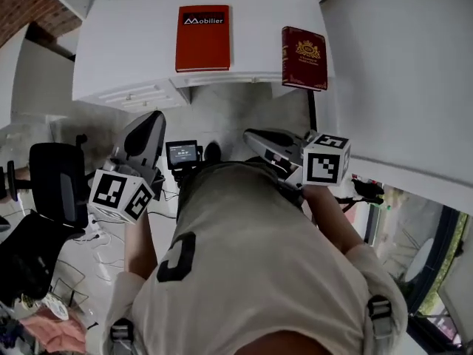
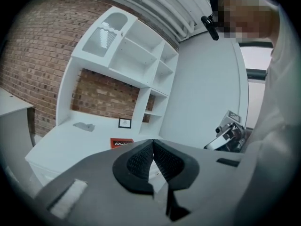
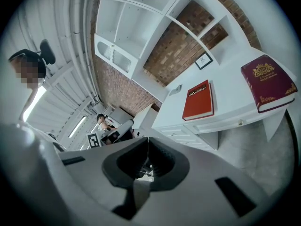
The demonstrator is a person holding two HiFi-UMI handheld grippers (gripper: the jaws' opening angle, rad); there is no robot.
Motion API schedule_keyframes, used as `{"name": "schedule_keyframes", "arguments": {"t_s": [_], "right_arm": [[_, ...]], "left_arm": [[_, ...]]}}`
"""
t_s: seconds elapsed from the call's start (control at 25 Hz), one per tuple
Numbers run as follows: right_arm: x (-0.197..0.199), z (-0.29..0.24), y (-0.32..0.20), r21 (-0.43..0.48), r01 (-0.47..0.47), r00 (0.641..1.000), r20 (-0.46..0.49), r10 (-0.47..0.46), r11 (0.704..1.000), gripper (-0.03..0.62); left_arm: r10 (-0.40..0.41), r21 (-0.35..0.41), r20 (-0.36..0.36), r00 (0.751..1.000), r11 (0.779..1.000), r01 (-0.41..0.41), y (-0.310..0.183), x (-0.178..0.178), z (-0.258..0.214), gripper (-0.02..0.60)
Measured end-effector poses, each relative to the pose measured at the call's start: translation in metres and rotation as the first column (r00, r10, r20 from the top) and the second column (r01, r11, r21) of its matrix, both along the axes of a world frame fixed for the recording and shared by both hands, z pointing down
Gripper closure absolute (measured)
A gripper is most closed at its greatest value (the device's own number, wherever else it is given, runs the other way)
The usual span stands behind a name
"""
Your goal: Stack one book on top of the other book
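Observation:
A red book [image 1: 202,38] with "Mobilier" on its cover lies flat on the white desk [image 1: 126,50]. A dark red book [image 1: 304,58] with a gold crest lies to its right, its near end over the desk's edge. The two books are apart. The right gripper view shows both, the red book [image 3: 198,100] and the dark red book [image 3: 269,81]. Both grippers hang in front of the desk, short of it, over the floor. My left gripper [image 1: 153,118] is shut and empty, with its tips [image 2: 153,142] together. My right gripper [image 1: 251,134] is shut on nothing, fingertips meeting [image 3: 148,140].
A black office chair [image 1: 55,180] stands at the left over cables on the floor. A small screen device [image 1: 182,154] sits between the grippers. White shelving [image 2: 136,55] rises behind the desk against a brick wall, with a small framed picture [image 2: 124,122] and a grey scrap [image 2: 83,125].

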State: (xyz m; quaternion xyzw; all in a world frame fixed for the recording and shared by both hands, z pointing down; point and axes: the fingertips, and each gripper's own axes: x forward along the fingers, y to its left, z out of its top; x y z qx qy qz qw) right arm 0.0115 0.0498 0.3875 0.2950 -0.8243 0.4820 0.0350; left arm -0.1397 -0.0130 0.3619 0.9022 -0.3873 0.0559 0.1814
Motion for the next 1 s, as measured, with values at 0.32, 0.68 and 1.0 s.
{"name": "schedule_keyframes", "arguments": {"t_s": [0.32,0.68,1.0], "right_arm": [[0.012,0.004,-0.01,-0.025,-0.095,0.995,-0.003,0.095,0.995,0.589],[0.04,0.009,-0.042,-0.042,-0.082,0.996,0.035,0.083,0.996,0.589],[0.081,0.012,-0.077,-0.078,-0.101,0.989,0.098,0.109,0.992,0.589]], "left_arm": [[0.098,-0.003,-0.036,0.995,0.995,-0.098,-0.015,0.024,0.005,0.578],[0.085,-0.028,-0.032,0.996,0.996,-0.086,-0.034,0.058,0.007,0.577],[0.1,-0.035,0.0,0.995,0.994,-0.099,-0.069,0.106,-0.003,0.578]]}}
